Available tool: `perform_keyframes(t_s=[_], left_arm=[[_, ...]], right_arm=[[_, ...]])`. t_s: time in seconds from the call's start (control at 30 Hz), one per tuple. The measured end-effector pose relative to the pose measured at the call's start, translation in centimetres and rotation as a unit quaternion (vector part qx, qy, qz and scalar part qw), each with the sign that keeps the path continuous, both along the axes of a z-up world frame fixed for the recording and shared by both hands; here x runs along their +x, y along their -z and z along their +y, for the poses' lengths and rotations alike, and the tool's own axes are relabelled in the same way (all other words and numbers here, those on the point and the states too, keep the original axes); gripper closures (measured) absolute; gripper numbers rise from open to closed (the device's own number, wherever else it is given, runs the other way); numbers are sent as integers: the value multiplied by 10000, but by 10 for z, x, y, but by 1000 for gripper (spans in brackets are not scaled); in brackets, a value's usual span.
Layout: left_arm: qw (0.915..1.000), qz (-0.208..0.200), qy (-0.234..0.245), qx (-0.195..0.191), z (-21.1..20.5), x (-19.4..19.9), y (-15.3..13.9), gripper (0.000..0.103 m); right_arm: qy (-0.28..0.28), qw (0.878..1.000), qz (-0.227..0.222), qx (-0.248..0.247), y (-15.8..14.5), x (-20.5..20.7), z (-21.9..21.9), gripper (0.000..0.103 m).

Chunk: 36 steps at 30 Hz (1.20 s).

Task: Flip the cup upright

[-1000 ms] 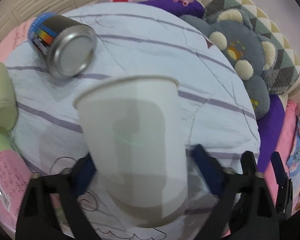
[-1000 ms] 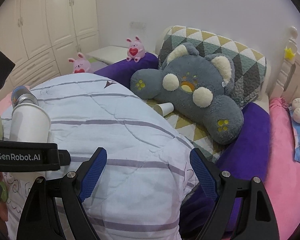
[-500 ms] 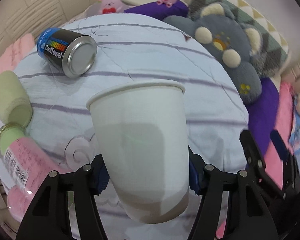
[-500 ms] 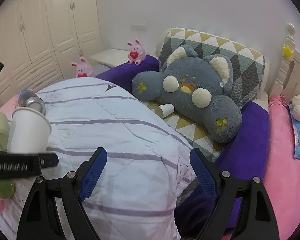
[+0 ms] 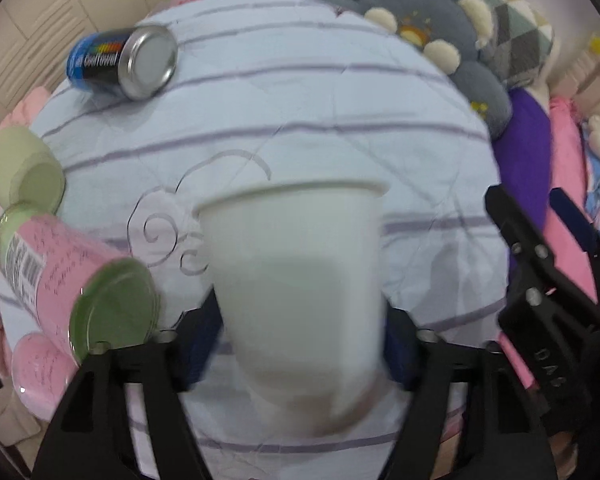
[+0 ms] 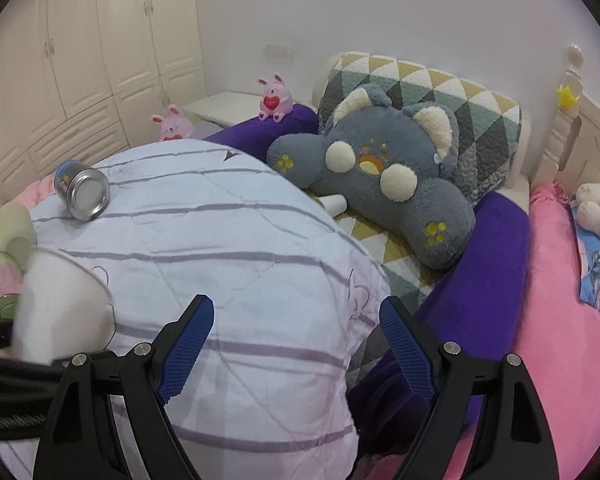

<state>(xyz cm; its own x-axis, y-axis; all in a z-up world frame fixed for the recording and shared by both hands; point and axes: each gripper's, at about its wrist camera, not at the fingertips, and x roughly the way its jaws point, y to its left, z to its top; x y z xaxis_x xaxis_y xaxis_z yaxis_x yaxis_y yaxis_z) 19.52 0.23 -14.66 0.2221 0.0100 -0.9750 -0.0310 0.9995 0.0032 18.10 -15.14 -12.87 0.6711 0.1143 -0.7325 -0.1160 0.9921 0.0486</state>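
Both left gripper (image 5: pixel 300 344) pads clamp white cup (image 5: pixel 296 280), rim up.

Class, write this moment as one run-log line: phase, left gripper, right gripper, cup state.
phase: turning cup upright | left gripper: shut on white paper cup | right gripper: open, holding nothing | cup: rim up, over striped quilt
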Motion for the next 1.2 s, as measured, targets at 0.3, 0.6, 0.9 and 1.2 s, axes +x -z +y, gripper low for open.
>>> perform_keyframes(t_s=[0.3, 0.6, 0.9, 1.2], left_arm=[[9986, -522, 27, -69, 15, -33, -37, 2], [9977, -669, 44, -67, 37, -61, -42, 2], [9969, -694, -5, -382, 47, -59, -37, 2], [9963, -695, 123, -496, 41, -50, -35, 2]], right_arm=[[-236, 9963, 347, 753, -16, -4, 3, 17], [-894, 9813, 907, 1442, -20, -6, 43, 17], [-1383, 9607, 1613, 1788, -11, 5, 78, 17], [-1757, 9409, 1730, 2324, -4, 13, 82, 29]])
